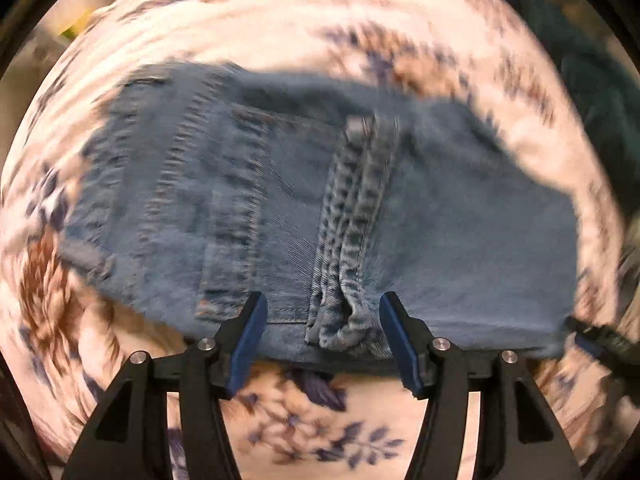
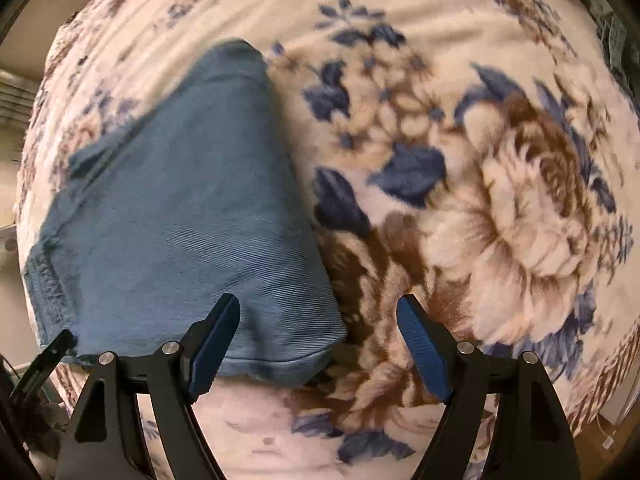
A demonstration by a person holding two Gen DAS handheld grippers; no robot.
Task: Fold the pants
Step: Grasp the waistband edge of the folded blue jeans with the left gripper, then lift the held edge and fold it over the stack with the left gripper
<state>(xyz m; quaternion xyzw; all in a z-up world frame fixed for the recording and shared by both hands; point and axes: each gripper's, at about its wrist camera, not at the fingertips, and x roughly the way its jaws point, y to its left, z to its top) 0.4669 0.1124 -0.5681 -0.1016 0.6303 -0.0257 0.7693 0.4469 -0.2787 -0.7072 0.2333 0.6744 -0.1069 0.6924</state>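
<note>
A pair of blue denim pants (image 1: 304,208) lies folded into a compact bundle on a plush blanket (image 1: 304,20) printed with large cream and brown flowers and dark blue leaves. In the left wrist view the bundle fills the middle of the frame, its thick stitched seams (image 1: 352,240) running from the centre down to the lower edge of the denim. The left gripper (image 1: 320,320) sits at the bottom centre, its blue-padded fingers spread wide to either side of those seams and closed on nothing. At the right edge of that frame the tip of the right gripper (image 1: 600,338) shows, just beside the denim's lower right corner.

In the right wrist view the pants (image 2: 180,216) occupy the left half of the frame, and the blanket (image 2: 500,200) spreads across the right with one big bloom. The right gripper (image 2: 320,340) is wide open and empty, its left finger over the denim's lower edge, its right finger over bare blanket.

Beyond the blanket's rim the room is dark and blurred; something dark green shows at the upper right of the left wrist view
</note>
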